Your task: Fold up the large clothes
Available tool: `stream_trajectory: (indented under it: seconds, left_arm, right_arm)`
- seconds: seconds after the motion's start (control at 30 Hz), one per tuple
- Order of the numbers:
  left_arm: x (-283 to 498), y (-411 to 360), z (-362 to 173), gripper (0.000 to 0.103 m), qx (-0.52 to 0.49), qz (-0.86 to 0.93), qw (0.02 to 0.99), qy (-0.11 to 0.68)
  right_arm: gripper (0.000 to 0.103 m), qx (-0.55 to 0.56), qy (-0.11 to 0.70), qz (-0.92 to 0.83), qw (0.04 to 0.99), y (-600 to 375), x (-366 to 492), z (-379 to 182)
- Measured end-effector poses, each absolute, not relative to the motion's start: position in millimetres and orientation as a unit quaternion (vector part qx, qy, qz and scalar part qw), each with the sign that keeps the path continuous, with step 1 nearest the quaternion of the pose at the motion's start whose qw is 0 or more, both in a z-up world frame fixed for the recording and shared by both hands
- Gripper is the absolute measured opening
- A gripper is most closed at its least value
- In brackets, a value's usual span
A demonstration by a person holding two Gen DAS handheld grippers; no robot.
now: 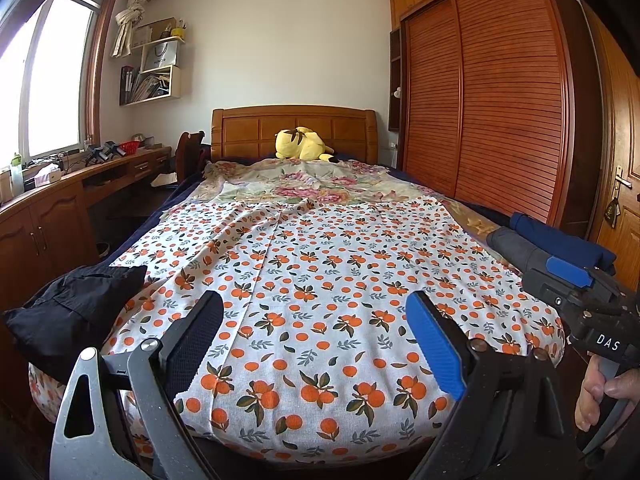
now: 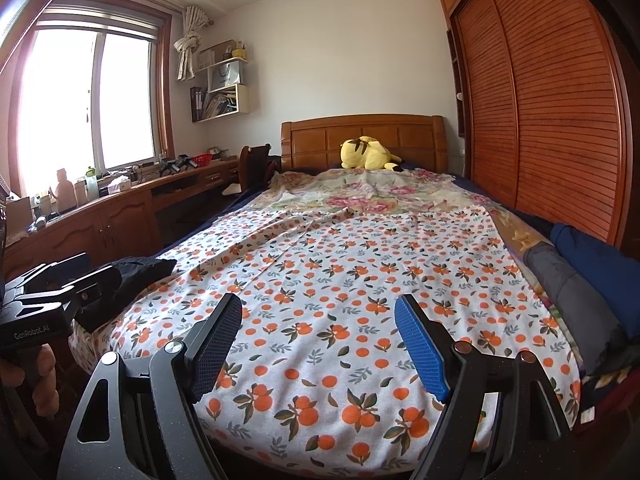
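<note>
A crumpled black garment [image 1: 76, 312] lies at the bed's near left edge; it also shows in the right wrist view [image 2: 136, 276]. Folded clothes, a grey piece [image 1: 516, 250] and a blue piece [image 1: 560, 240], lie along the bed's right edge, also seen as grey [image 2: 572, 292] and blue [image 2: 592, 252] in the right wrist view. My left gripper [image 1: 316, 312] is open and empty above the foot of the bed. My right gripper [image 2: 318, 316] is open and empty beside it, to its right, and its body shows in the left wrist view [image 1: 580, 292].
The bed has an orange-print sheet [image 1: 320, 272] and a floral sheet [image 1: 312, 184] farther back. A yellow plush toy [image 1: 302, 144] lies by the headboard. A wooden desk [image 1: 80, 188] runs along the left under the window. A slatted wardrobe [image 1: 492, 112] stands right.
</note>
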State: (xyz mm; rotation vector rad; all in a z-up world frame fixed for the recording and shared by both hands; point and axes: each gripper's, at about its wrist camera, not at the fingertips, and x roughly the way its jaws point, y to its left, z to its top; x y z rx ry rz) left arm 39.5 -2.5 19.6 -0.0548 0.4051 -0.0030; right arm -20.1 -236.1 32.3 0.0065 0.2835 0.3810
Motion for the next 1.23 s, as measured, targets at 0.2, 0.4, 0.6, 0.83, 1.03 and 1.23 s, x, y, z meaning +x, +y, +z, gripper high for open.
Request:
stream_trajectory:
  seconds: [0.2, 0.4, 0.6, 0.83, 1.03, 1.23]
  left_arm:
    - [39.2, -2.7, 19.5, 0.093, -0.026, -0.001, 0.979, 0.202]
    - [39.1, -3.0, 19.4, 0.093, -0.026, -0.001, 0.979, 0.201]
    - [39.1, -3.0, 19.5, 0.093, -0.026, -0.002, 0.979, 0.201]
    - [39.1, -3.4, 19.7, 0.093, -0.025, -0.002, 0.979, 0.202]
    - [38.6, -4.2, 19.6, 0.093, -0.024, -0.002, 0.979, 0.202]
    - [38.4, -4.8, 19.7, 0.093, -0.024, -0.002, 0.979, 0.202]
  right_arm:
    - [0.080, 0.003, 0.140, 0.189, 0.972, -236.7, -19.8, 31.8]
    - [0.080, 0.006, 0.142, 0.187, 0.972, -237.1, -19.0, 31.6]
    - [0.080, 0.007, 0.142, 0.187, 0.972, -237.6, -18.5, 31.3]
    - [0.080, 0.007, 0.141, 0.186, 0.972, -238.0, -18.4, 31.2]
    - [0.080, 0.008, 0.141, 0.185, 0.973, -236.7, -18.3, 31.0]
    - [0.080, 0.009, 0.142, 0.185, 0.972, -236.7, -17.9, 31.3]
